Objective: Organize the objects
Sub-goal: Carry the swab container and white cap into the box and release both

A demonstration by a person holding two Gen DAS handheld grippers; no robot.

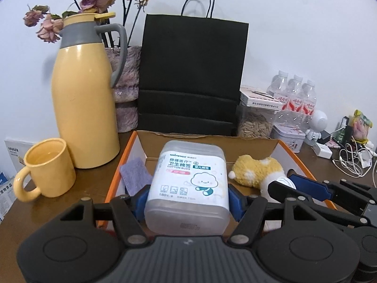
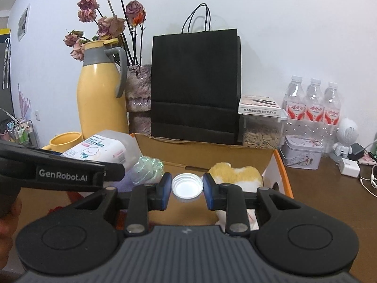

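Nearest, the left claw (image 1: 187, 200) pinches a translucent plastic box of cotton buds with a white cartoon label (image 1: 188, 184), its blue pads pressed against the box's two sides. The box is held above the near end of an open cardboard box with orange edges (image 1: 113, 179).

The right claw (image 2: 187, 188) pinches a small round white plastic lid (image 2: 187, 187) between its blue pads, open side up, also above the cardboard box.

Inside the cardboard box lie a yellow and white plush toy (image 1: 256, 171) on the right, a lilac cloth (image 1: 135, 175) on the left, and a clear crinkled plastic wrapper (image 2: 147, 166) seen only from the right wrist.

Left of the box, on the brown wooden surface (image 1: 59, 210), stands a yellow ceramic mug (image 1: 48, 167), and behind it a tall yellow thermos jug with a grey handle (image 1: 86, 96).

Behind the box a black paper shopping bag (image 1: 192, 75) stands upright against the white wall. To its right are a clear container of seeds (image 2: 261, 133), a small printed tin (image 2: 301, 152), and three plastic water bottles with red labels (image 2: 312, 105).
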